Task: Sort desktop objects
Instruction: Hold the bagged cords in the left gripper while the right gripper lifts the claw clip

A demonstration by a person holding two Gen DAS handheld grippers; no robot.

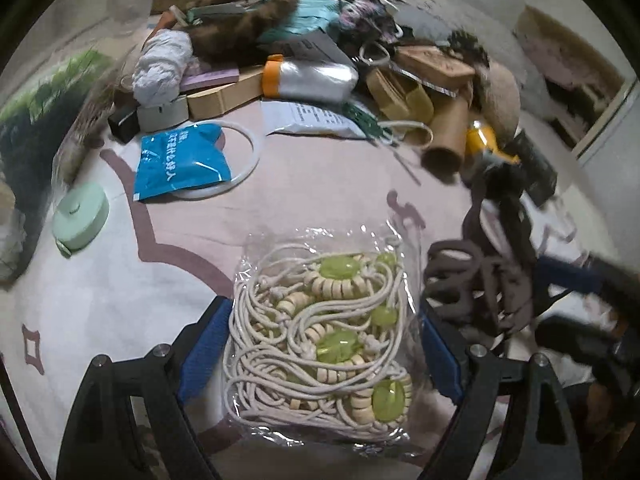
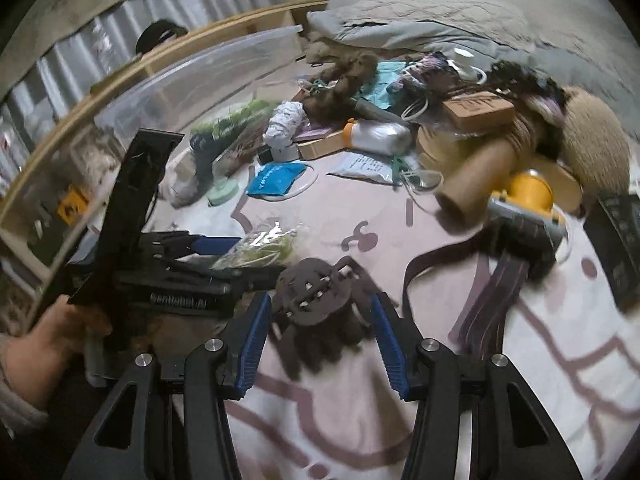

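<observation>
A clear bag of white cord with cream and green beads (image 1: 320,340) sits between the blue pads of my left gripper (image 1: 320,320), which is shut on it. The bag also shows in the right wrist view (image 2: 264,250), held in the left gripper (image 2: 224,252). My right gripper (image 2: 320,320) has its jaws around a dark brown strap bundle (image 2: 316,304), pads against its sides. The bundle's strap (image 2: 436,256) trails right toward a grey and yellow tool. The bundle also appears in the left wrist view (image 1: 472,284).
A pile of clutter lies at the back: blue packet (image 1: 184,164), silver pouch with orange cap (image 1: 312,78), cardboard tube (image 1: 448,140), brown fur piece (image 1: 248,20), mint round case (image 1: 82,220). A clear plastic bin (image 2: 160,80) stands at left. A black box (image 2: 616,248) sits at right.
</observation>
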